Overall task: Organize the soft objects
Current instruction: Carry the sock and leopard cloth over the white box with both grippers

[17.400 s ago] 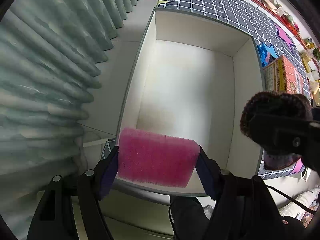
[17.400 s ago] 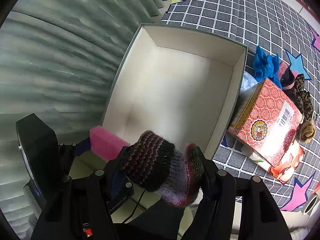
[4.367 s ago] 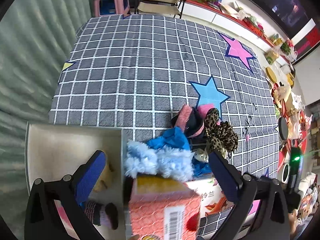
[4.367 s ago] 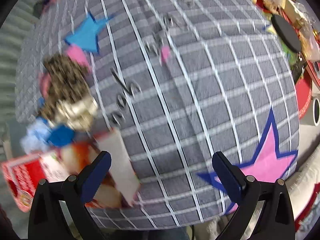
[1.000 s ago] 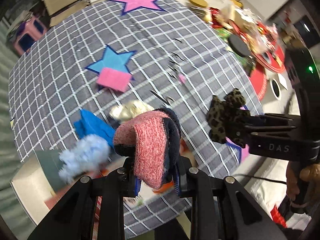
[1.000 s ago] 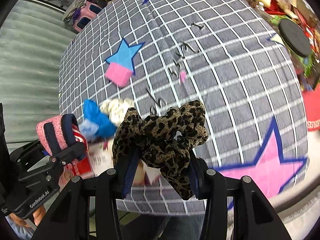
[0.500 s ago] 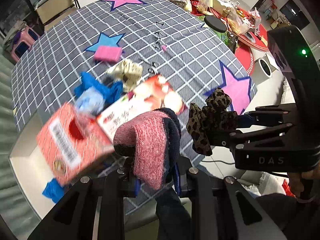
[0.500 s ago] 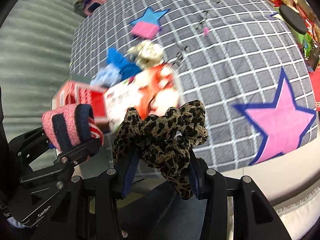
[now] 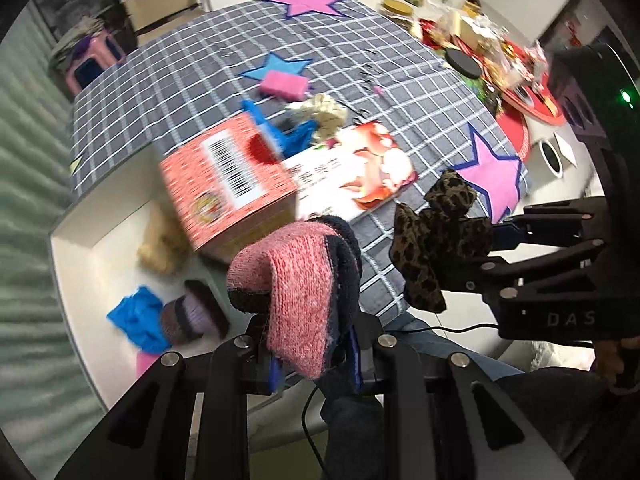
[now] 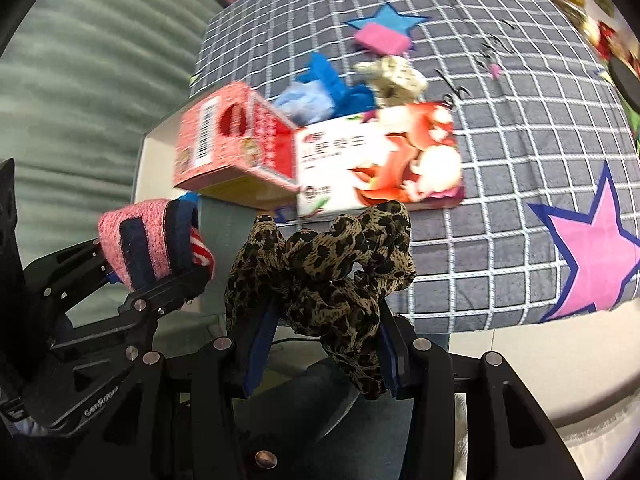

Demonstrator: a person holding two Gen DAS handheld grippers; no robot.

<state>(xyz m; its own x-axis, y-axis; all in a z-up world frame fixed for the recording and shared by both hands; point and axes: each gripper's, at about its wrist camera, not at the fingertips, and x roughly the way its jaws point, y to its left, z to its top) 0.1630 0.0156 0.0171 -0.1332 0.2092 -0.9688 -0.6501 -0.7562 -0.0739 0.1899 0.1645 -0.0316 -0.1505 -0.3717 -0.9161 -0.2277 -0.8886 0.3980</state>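
The left gripper (image 9: 316, 364) has its jaws squeezed tight on a pink and navy sock (image 9: 298, 284), which is folded over and sticks up between them. The right gripper (image 10: 324, 344) has its jaws squeezed on a leopard-print scrunchie (image 10: 320, 276), all bunched up. Both are held up in the air, side by side, near the front edge of the worktop (image 9: 400, 92), which has a gray checked cloth with pink and blue stars on it. In the left wrist view, the white box (image 9: 76, 264) sits to the left, down beside the worktop. Inside it lie a blue cloth (image 9: 138, 318), a dark knitted sock (image 9: 192, 312), a pink sponge (image 9: 144, 362) at the near end and something tan and fluffy (image 9: 160, 248) farther back. A red tissue box (image 9: 228, 184) sits at the worktop's edge, next to the white box. A flat packet with red fruit on it (image 9: 356, 168) lies just beside the red box. Behind them are a blue cloth (image 10: 328, 80), a pale blue fluffy thing (image 10: 304, 102) and a cream scrunchie (image 9: 324, 110), all close together. Farther back a second pink sponge (image 9: 284, 84) sits touching a blue star (image 9: 276, 68). The picture is a bit blurry around the red box.
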